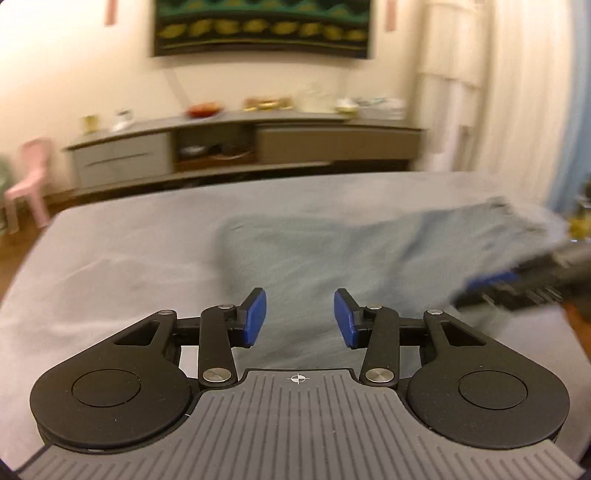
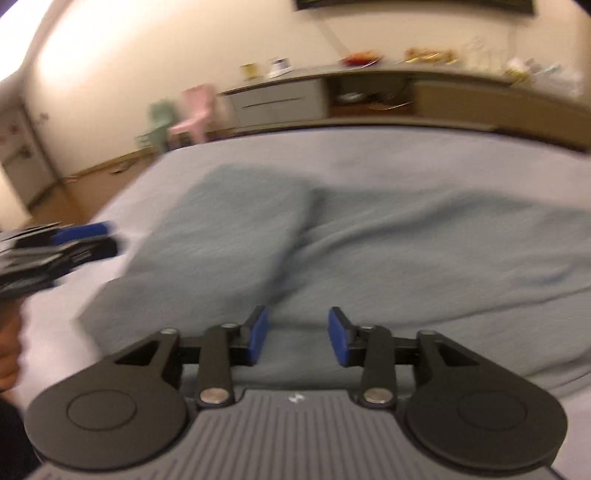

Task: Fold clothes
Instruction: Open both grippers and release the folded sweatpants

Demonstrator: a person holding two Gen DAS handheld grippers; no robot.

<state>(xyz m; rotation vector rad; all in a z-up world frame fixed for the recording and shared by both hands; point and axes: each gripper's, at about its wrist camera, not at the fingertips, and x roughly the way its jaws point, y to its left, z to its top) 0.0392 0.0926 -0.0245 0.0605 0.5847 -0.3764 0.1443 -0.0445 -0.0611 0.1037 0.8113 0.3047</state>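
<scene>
A grey-green garment [image 1: 332, 251] lies spread on the pale bed sheet [image 1: 122, 258], one part folded over itself. My left gripper [image 1: 300, 318] hovers above its near part, open, with nothing between the blue pads. The right gripper [image 1: 491, 280] shows as a blur at the right edge of the left wrist view. In the right wrist view the garment [image 2: 369, 236] fills the middle, a folded flap [image 2: 236, 218] on its left. My right gripper [image 2: 297, 335] hangs over the cloth, open and holding nothing. The left gripper [image 2: 74, 236] is blurred at the left, with a hand [image 2: 9, 347] below it.
Beyond the bed's far edge runs a long low cabinet [image 1: 240, 147] with dishes and cups on top. A pink chair [image 1: 31, 177] stands on the wooden floor at the left. Pale curtains [image 1: 498, 92] hang at the right. A dark picture [image 1: 262, 26] hangs on the wall.
</scene>
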